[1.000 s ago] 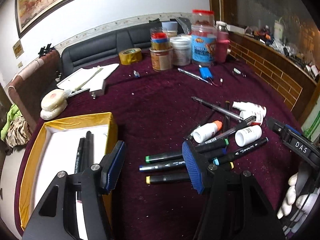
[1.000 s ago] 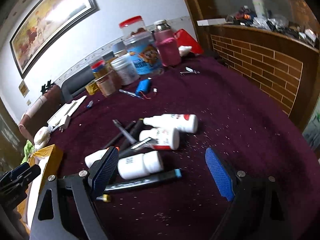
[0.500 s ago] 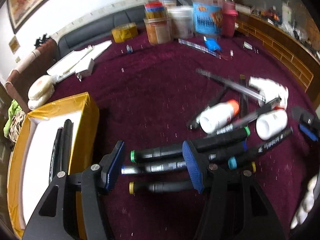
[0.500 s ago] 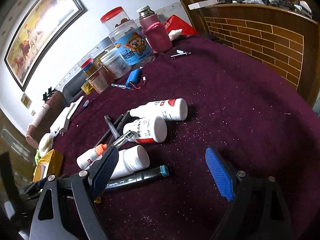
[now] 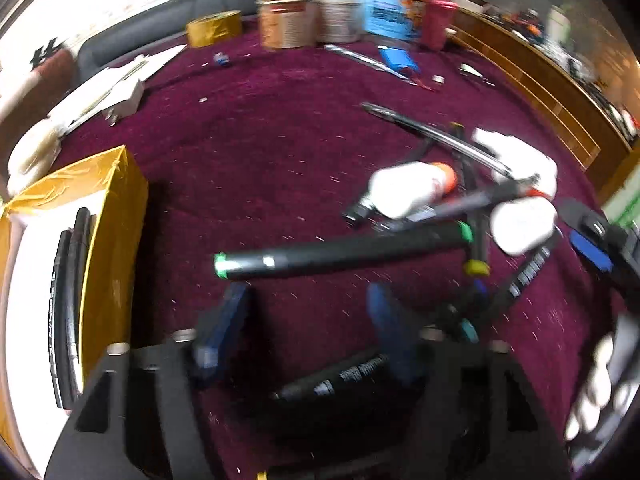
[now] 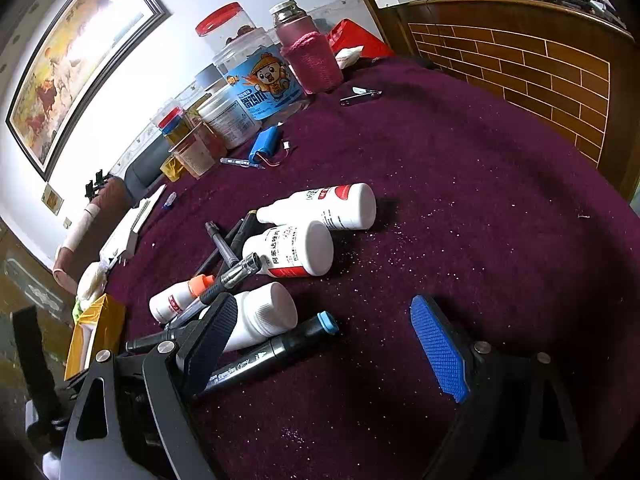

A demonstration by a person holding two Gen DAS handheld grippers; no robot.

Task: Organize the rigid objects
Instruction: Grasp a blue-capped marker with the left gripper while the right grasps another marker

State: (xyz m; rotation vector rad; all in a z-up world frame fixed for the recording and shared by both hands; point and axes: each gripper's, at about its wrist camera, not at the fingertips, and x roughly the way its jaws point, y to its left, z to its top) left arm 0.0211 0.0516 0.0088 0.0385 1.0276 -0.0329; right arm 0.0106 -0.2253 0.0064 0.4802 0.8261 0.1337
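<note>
the left gripper (image 5: 308, 312) sits at the bottom centre of the left wrist view, low over the maroon cloth (image 5: 280, 152). its jaws are closing. a black marker (image 5: 332, 380) lies between the two blue pads, low in the frame; the picture is blurred, so contact of the pads with it cannot be confirmed. just above the fingertips a green-capped marker (image 5: 340, 254) lies across the cloth, apart from the pads. to the right of it, more markers and white bottles form a loose pile (image 5: 472, 208). at the left edge stands a yellow box (image 5: 104, 216) with a white inside; two black markers (image 5: 68, 280) lie in it side by side.

in the right wrist view the right gripper (image 6: 328, 344) fills the bottom of the frame with its jaws wide apart and only bare cloth between them. its left pad stands in front of a white bottle (image 6: 264, 316) and a blue-capped marker (image 6: 280, 348); whether it touches them cannot be told. two larger white bottles with red labels (image 6: 312, 224) lie above these, near centre frame. jars and a pink-sleeved flask (image 6: 308, 56) stand at the upper centre.
</note>
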